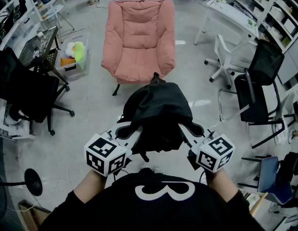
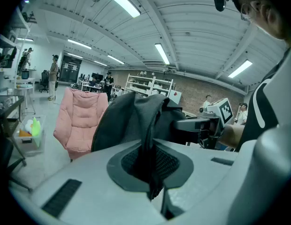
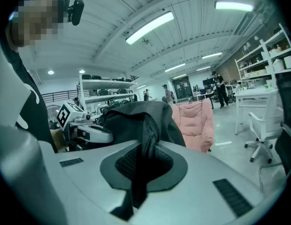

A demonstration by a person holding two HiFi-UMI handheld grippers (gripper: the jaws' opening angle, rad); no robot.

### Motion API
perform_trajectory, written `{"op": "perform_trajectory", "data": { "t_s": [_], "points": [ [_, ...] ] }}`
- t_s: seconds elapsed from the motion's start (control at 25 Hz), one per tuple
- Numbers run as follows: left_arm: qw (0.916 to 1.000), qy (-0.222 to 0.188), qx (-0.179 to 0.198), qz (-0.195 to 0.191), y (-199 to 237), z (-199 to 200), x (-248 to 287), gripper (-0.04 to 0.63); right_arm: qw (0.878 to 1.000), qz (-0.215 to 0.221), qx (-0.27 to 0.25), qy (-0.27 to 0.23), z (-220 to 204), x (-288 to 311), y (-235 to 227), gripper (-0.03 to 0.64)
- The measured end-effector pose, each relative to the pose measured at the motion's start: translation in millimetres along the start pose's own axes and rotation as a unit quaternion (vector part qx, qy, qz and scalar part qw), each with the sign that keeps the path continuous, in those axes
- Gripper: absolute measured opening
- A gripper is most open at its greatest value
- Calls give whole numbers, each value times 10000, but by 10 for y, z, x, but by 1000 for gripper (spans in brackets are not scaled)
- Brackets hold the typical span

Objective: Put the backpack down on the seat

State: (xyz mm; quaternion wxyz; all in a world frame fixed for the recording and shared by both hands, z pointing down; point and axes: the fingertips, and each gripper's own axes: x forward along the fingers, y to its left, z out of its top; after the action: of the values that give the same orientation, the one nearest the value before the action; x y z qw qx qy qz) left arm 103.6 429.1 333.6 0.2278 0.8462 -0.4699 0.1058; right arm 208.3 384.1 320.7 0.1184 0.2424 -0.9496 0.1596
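Observation:
A black backpack (image 1: 157,113) hangs in the air in front of me, held between both grippers. My left gripper (image 1: 134,131) is shut on the backpack's fabric at its left side; in the left gripper view the dark cloth (image 2: 148,161) is pinched between the jaws. My right gripper (image 1: 185,129) is shut on the right side, with the cloth (image 3: 144,158) clamped between its jaws. The pink armchair (image 1: 139,40) stands ahead on the floor, its seat (image 1: 138,70) bare and just beyond the backpack. The chair also shows behind the bag in both gripper views (image 2: 82,121) (image 3: 197,123).
A black office chair (image 1: 29,97) stands at left, beside a clear bin with soft toys (image 1: 74,57). At right are a white chair (image 1: 226,57), a black chair (image 1: 257,85) and shelving (image 1: 264,13). People stand far back in the room.

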Motion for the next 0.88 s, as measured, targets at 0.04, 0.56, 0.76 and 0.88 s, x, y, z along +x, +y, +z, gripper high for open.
{"op": "perform_trajectory", "data": {
  "t_s": [0.04, 0.56, 0.76, 0.88],
  "points": [
    [10000, -2, -18, -7, 30, -6, -11, 11, 10000, 2, -5, 12, -1, 33, 10, 15],
    [9999, -68, -75, -74, 409, 74, -121, 11, 9999, 12, -25, -120, 119, 407, 78, 15],
    [9999, -64, -106, 2, 575, 201, 66, 11, 9998, 74, -15, -179, 208, 555, -131, 15],
    [9998, -42, -165, 49, 732, 289, 264, 11, 9998, 136, -6, -175, 274, 706, -349, 15]
  ]
}}
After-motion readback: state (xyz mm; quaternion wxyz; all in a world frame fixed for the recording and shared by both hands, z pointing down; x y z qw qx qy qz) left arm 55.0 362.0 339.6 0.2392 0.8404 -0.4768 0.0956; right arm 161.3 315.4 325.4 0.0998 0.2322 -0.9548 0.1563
